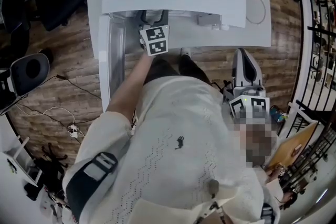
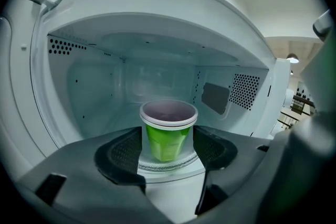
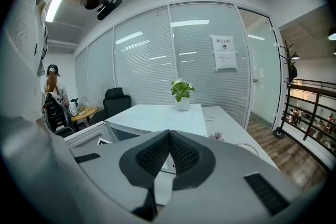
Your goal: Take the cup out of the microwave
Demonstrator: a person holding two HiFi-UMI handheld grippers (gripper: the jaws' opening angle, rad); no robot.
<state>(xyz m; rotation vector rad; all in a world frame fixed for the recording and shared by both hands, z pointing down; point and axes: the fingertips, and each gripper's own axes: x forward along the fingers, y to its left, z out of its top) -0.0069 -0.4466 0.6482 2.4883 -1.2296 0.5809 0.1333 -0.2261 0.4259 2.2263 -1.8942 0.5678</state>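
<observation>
Left gripper view: the microwave (image 2: 79, 86) is shown with its door open and its cavity lit. A cup (image 2: 168, 134), green with a white rim, is seen upright on the glass turntable (image 2: 173, 166), at about the middle of the cavity floor. The inside of the cup appears dark; whether anything is in it cannot be told. The left gripper (image 2: 168, 140) is held at the cavity mouth with its jaws wide apart. The cup is framed in the gap between them, and neither pad is pressed on it.

In the right gripper view, the right gripper (image 3: 169, 152) is shown with its jaws closed together and nothing between them. It is held well apart from the microwave and pointed across a white table (image 3: 157, 118). A white pot (image 3: 182, 104) holding a green plant is set upright on that table.

In the head view, the left gripper (image 1: 154, 34) is seen at the microwave's open front, beside the swung-out door (image 1: 113, 60).
</observation>
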